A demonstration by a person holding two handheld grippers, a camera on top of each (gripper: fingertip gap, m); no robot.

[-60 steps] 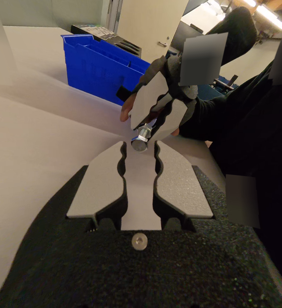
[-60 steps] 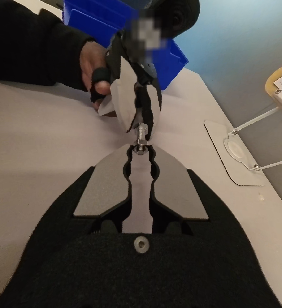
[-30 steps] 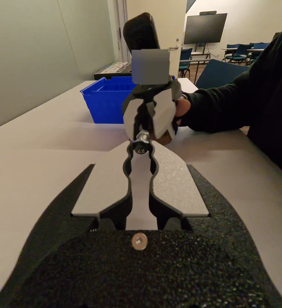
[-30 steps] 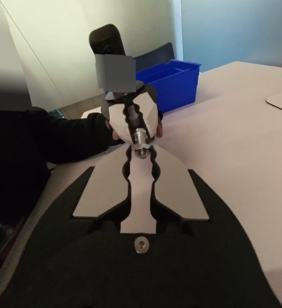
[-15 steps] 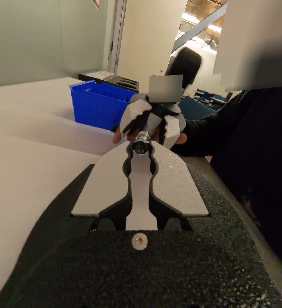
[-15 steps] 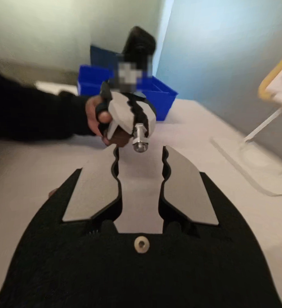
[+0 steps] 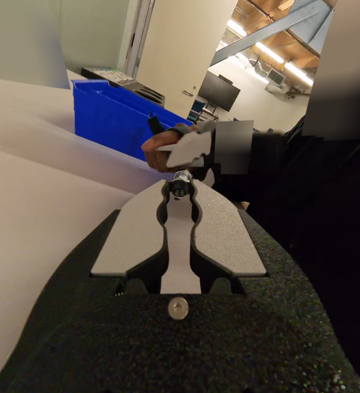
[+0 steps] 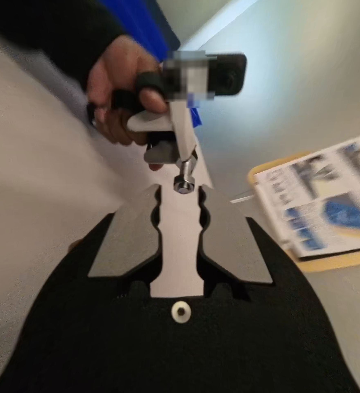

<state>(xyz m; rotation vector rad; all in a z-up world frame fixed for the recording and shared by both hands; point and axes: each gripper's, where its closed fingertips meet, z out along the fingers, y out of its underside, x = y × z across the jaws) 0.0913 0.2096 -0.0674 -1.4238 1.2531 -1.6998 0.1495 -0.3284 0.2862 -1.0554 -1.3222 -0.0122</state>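
A: My left gripper (image 7: 180, 192) clamps the bolt (image 7: 179, 191) by its head. My right gripper (image 8: 180, 188) stands parted around the nut (image 8: 184, 184), pads not touching.

B: Beyond them?

A: Blue bin (image 7: 111, 119) on the table (image 7: 36, 191).

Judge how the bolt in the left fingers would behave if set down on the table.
The bolt looks like solid metal, so probably stiff and heavy for its size. Its round shank would likely roll, though the hex head and nut may check that. The shiny surface could slip; the left gripper pinches only the head.
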